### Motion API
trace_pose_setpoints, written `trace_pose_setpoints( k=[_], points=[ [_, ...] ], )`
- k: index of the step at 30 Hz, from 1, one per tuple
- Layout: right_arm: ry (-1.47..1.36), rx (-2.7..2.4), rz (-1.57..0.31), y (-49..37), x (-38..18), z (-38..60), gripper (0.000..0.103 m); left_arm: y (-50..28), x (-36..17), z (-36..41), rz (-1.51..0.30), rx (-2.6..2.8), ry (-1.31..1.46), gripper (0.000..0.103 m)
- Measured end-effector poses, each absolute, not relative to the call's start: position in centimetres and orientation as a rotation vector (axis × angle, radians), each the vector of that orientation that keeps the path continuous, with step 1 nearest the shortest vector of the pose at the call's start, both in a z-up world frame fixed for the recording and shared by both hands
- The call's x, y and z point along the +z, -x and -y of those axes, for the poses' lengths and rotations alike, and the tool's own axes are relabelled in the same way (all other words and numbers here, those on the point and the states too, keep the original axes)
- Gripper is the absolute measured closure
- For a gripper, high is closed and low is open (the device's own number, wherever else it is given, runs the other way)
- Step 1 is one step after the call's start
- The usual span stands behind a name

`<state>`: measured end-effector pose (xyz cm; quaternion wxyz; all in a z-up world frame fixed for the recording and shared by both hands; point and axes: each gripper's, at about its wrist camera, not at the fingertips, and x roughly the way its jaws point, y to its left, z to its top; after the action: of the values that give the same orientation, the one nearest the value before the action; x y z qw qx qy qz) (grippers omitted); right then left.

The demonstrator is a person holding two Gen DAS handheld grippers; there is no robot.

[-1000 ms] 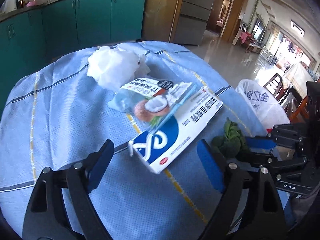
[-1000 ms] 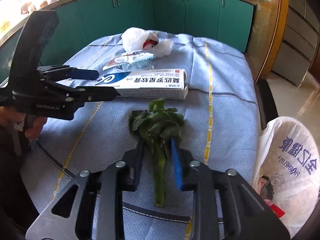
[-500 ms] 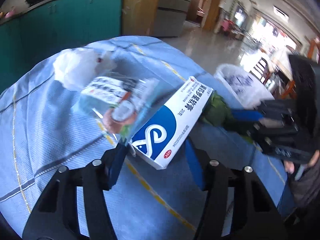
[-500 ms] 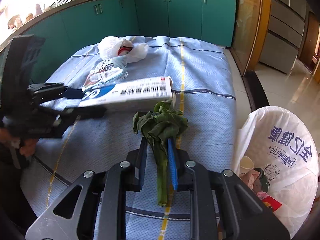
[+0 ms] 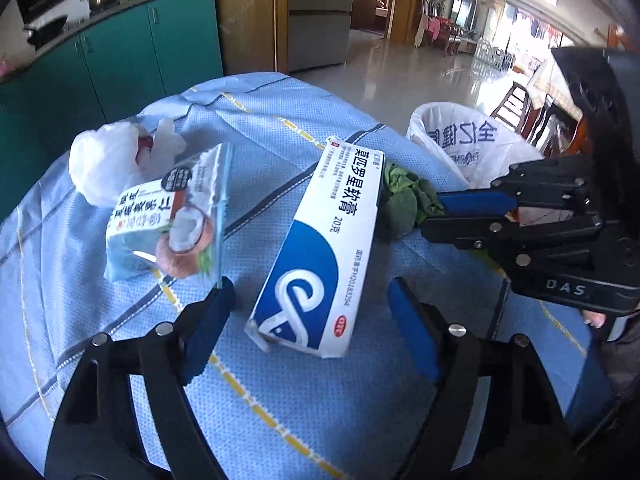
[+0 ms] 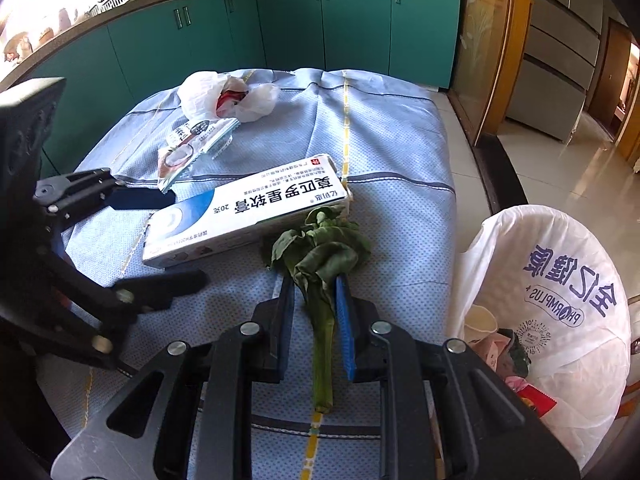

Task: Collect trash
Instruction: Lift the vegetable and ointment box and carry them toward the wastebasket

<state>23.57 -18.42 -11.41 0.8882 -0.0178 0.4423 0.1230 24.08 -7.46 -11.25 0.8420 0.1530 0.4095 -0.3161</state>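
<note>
My right gripper is shut on the stalk of a wilted green leafy vegetable, held just above the blue tablecloth; the leaves also show in the left wrist view. My left gripper is open, its fingers either side of the near end of a blue-and-white ointment box, not touching it. The box lies flat beside the vegetable. A coconut snack wrapper and a crumpled white plastic bag lie further back.
A bin lined with a white printed bag stands off the table's right edge, holding a paper cup and wrappers; it shows in the left wrist view too. Teal cabinets run behind the table.
My left gripper closed in on the ointment box, and its fingers now straddle the box end. My right gripper has lifted slightly with the vegetable and shifted toward the bin side.
</note>
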Motion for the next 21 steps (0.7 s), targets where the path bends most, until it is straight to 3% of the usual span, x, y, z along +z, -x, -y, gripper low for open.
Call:
trace_pose_setpoints(
  k=[3, 4, 5, 18, 21],
  points=[
    [0.036, 0.256, -0.916, -23.5, -11.4, 18.6, 0.082, -23.6, -11.2, 8.0, -0.849, -0.675, -0.34, 0.041],
    [0.036, 0.256, -0.915, -23.5, -11.4, 18.6, 0.082, -23.5, -11.0, 8.0, -0.844, -0.675, -0.341, 0.053],
    [0.037, 0.256, -0.914, -23.4, -11.4, 18.5, 0.082, -23.5, -11.0, 7.9, -0.844, -0.673, -0.343, 0.056],
    [0.075, 0.332, -0.898, -22.4, -11.1, 16.9, 0.08, -19.5, -9.3, 4.1, -0.849, -0.531, -0.391, 0.056],
    [0.097, 0.329, -0.888, -22.5, -11.2, 16.3, 0.062, -19.4, -9.1, 3.7, -0.837, -0.541, -0.377, 0.048]
  ],
)
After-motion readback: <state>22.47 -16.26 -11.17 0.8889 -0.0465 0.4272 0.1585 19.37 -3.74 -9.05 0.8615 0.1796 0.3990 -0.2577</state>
